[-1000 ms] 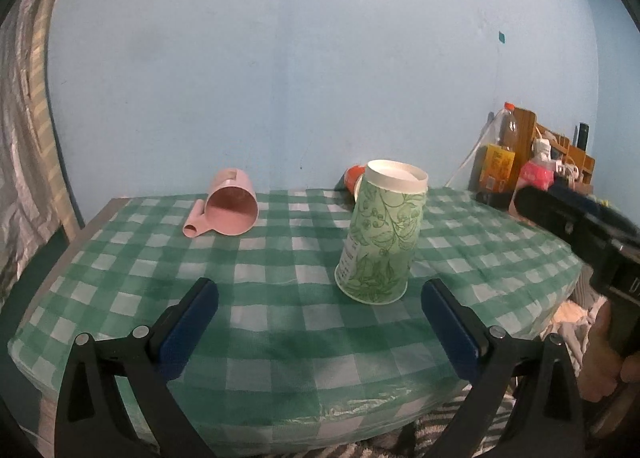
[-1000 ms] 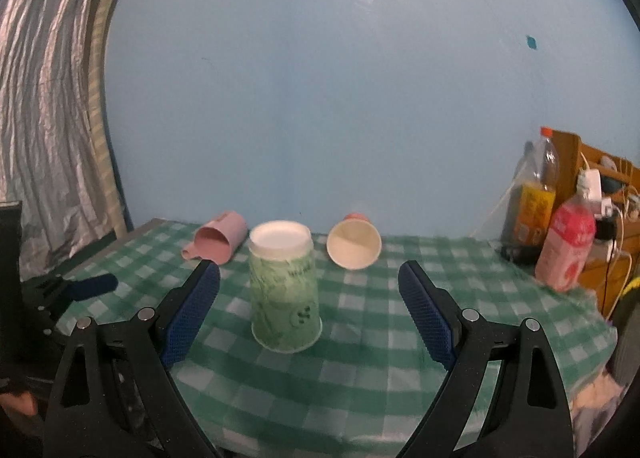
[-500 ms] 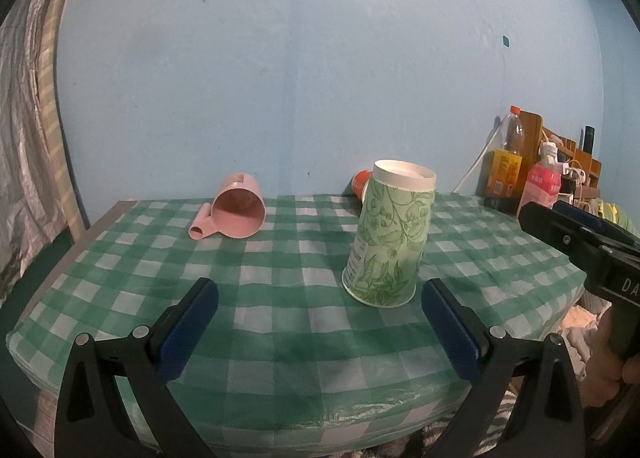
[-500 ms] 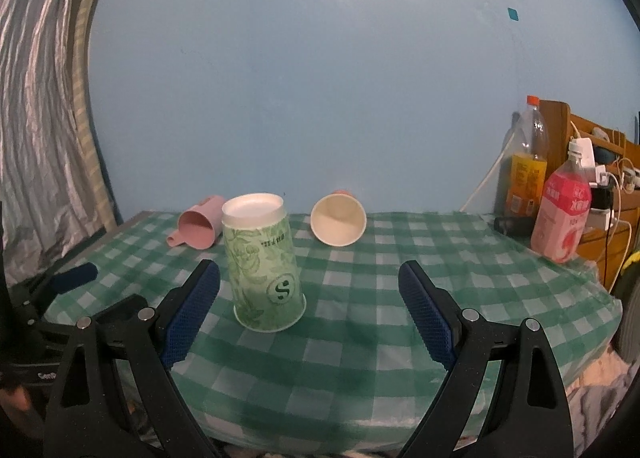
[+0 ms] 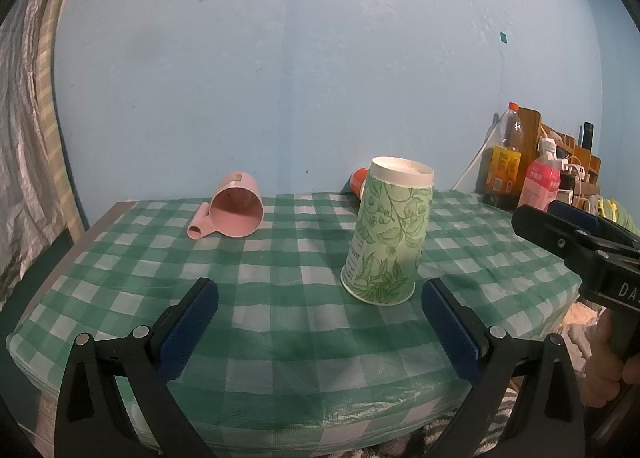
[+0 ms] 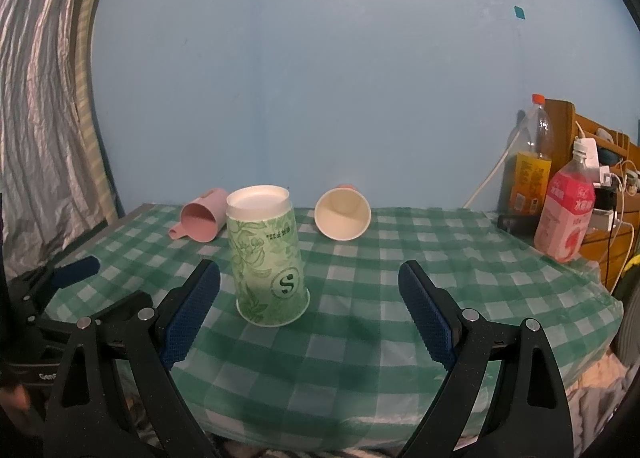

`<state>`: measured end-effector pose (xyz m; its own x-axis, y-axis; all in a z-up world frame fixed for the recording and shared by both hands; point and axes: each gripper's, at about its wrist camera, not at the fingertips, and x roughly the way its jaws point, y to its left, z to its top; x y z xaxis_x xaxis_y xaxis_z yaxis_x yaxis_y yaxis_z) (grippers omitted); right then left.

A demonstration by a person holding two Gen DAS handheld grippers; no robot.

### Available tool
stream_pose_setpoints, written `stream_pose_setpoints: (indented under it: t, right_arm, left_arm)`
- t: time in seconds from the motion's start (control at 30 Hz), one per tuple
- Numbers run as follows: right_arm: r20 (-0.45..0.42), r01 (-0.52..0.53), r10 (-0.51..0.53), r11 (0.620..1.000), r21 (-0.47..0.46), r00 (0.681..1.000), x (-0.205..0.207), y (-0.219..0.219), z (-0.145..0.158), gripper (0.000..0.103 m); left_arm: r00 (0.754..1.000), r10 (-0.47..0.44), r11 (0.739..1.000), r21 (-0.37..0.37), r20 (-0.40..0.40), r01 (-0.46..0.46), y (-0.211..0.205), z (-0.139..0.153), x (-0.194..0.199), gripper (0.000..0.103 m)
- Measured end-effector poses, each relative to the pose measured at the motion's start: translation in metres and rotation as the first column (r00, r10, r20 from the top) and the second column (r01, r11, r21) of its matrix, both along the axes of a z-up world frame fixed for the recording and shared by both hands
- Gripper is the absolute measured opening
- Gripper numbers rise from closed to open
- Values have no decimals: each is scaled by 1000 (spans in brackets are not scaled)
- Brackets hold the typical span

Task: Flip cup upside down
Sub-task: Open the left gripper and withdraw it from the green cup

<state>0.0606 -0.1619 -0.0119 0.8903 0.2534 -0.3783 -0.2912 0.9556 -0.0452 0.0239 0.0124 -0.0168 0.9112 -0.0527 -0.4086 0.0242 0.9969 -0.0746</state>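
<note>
Green-checked tablecloth (image 5: 280,258) against pale blue wall (image 5: 320,78); both grippers (image 5: 320,334) (image 6: 310,310) wide apart, empty

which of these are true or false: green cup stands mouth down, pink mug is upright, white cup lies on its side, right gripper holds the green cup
1. The green cup stands mouth down on the table. True.
2. The pink mug is upright. False: it lies on its side.
3. The white cup lies on its side. True.
4. The right gripper holds the green cup. False: it is open and apart from the cup, like the left gripper.
</note>
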Motion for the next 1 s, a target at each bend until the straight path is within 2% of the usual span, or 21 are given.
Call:
stream_pose_setpoints:
  t: [1.0]
  right_arm:
    - [-27, -7, 7, 1000, -10, 1000, 2, 6, -5, 90]
  left_arm:
    - [1000, -5, 1000, 7, -4, 5, -2, -3, -2, 102]
